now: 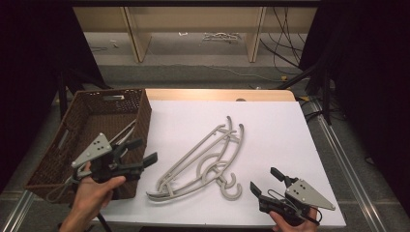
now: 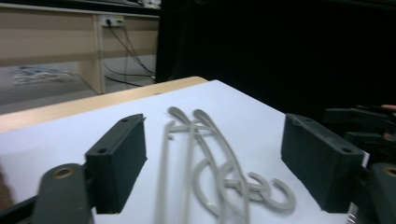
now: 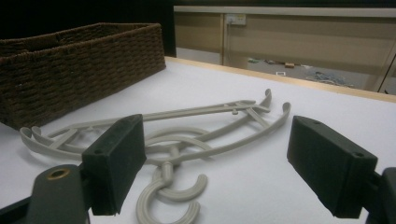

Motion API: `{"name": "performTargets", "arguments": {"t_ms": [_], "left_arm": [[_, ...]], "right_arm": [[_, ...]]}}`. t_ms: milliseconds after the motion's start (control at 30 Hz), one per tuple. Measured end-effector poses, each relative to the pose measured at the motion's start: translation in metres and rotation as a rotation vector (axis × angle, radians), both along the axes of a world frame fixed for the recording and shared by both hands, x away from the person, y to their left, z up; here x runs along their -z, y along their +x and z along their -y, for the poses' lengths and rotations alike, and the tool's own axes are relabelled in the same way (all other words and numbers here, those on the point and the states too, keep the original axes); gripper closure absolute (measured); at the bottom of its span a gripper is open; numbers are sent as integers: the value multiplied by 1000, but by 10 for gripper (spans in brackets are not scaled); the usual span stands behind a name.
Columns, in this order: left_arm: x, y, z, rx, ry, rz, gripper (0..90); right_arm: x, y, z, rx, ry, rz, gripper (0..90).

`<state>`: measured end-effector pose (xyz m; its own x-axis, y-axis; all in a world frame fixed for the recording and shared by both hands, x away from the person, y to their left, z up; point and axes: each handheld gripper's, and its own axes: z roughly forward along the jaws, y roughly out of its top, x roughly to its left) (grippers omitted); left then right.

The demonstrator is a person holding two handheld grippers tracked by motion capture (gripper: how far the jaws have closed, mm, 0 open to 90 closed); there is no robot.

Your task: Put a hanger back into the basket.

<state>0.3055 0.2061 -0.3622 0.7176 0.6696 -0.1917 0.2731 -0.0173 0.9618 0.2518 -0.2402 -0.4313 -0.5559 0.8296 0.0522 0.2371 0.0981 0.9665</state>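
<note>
1. We hold the left gripper (image 1: 140, 151) over the right-hand rim of the wicker basket (image 1: 140, 116) at the table's left side. Its jaws stand wide apart with nothing between them.

2. We hold the right gripper (image 1: 265, 181) near the front right of the white table (image 1: 290, 130). Its jaws are also spread and grasp nothing.

3. The grey hangers (image 1: 203, 159) lie flat on the white surface between our two grippers, stacked on each other, with their hooks (image 1: 231, 186) curled toward our side. We judge there are two, from the doubled arm tips.

4. In the left gripper view the hangers (image 2: 205, 163) lie ahead, framed between the open jaws. In the right gripper view the hooks (image 3: 173, 196) sit just in front of the left jaw and the arms stretch off toward the basket (image 3: 79, 65).

5. One more hanger (image 1: 123, 135) seems already to lie inside the basket, though it is partly hidden behind our left gripper.

6. We judge the step in hand to be the approach: reaching for the next hanger to carry to the basket.

7. The next move calls for lowering one gripper over a thin arm or the hook neck and closing on one hanger alone, since the stacked hooks could drag the second along.
</note>
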Motion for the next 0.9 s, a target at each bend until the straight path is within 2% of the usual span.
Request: {"name": "performTargets", "arguments": {"t_ms": [33, 67, 100, 200, 300, 367, 400, 467, 533, 633, 733, 767, 800, 833, 900], "left_arm": [[0, 0, 0, 0, 0, 0, 209], [10, -3, 11, 18, 12, -17, 209], [10, -3, 11, 18, 12, -17, 207], [23, -6, 24, 52, 59, -18, 187], [28, -8, 29, 51, 59, -21, 184], [33, -9, 34, 59, 69, -7, 181], [37, -11, 39, 62, 90, -2, 177], [42, -14, 43, 61, 94, -7, 166], [46, -16, 47, 66, 106, 8, 165], [50, -18, 50, 64, 113, 6, 162], [61, -21, 57, 65, 160, 24, 161], [61, -21, 57, 65, 160, 24, 161], [65, -24, 60, 66, 180, 18, 161], [68, -24, 61, 69, 192, 18, 161], [70, -25, 62, 70, 203, 12, 161]], "right_arm": [[0, 0, 0, 0, 0, 0, 204], [0, -1, 0, -3, 2, -4, 203], [0, -1, 0, -1, 4, -2, 203], [-1, -2, 2, -2, -1, -2, 203], [0, -1, 1, -5, 16, 4, 201], [-1, -2, 2, 2, 12, 8, 201], [-1, -2, 2, -3, 13, 6, 201], [0, 0, 2, -11, 29, 10, 199], [-1, 0, 3, -8, 13, 2, 198], [-1, 1, 3, -11, 25, 3, 198], [-2, 1, 4, -15, 16, -14, 196], [-1, 2, 4, -17, 23, -2, 197], [-1, 2, 3, -23, 24, 1, 197], [0, 4, 1, -22, 29, 27, 197], [-1, 3, 1, -25, 27, 14, 197]]}}
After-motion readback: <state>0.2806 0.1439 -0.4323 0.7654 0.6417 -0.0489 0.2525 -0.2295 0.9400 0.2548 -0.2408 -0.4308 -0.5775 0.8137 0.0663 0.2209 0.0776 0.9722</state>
